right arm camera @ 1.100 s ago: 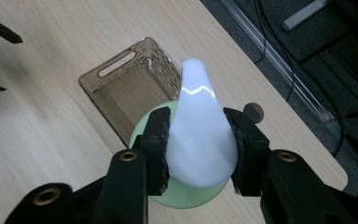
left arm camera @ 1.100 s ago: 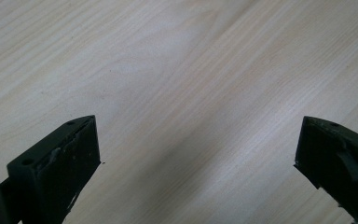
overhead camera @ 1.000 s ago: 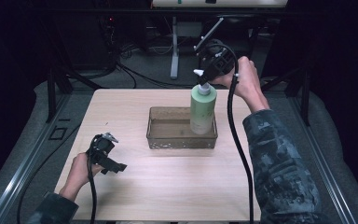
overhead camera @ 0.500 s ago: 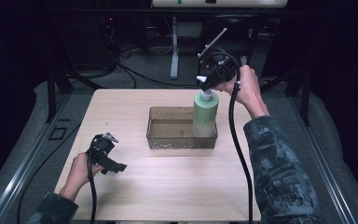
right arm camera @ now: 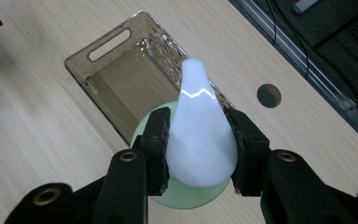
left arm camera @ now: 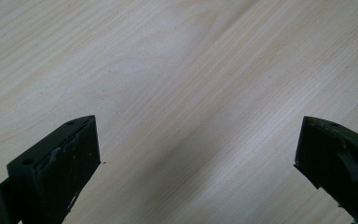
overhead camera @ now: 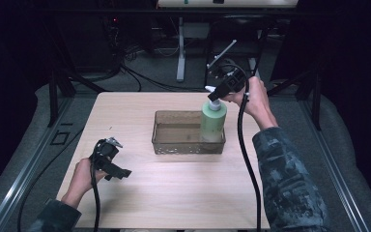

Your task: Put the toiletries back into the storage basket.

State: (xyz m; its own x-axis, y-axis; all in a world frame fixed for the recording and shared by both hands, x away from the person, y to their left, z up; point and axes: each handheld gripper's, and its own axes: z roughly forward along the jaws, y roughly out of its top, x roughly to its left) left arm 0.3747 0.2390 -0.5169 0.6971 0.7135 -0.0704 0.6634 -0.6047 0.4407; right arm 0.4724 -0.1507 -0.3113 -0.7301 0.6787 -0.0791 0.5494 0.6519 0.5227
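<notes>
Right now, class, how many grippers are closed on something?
1. The right gripper is closed on the white pump head of the pale green plastic bottle in the clear brown bin. The left gripper, open, rests near the wooden table's left edge.

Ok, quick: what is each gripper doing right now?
Left gripper: open, holding nothing, over bare table.
Right gripper: shut on the pump of the green bottle.

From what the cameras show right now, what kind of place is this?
Probably a lab data-collection station, not a home. A bare wooden table stands in a dark room with cables on the floor and metal stands behind it, and the person works a pump bottle with handheld grippers.
</notes>
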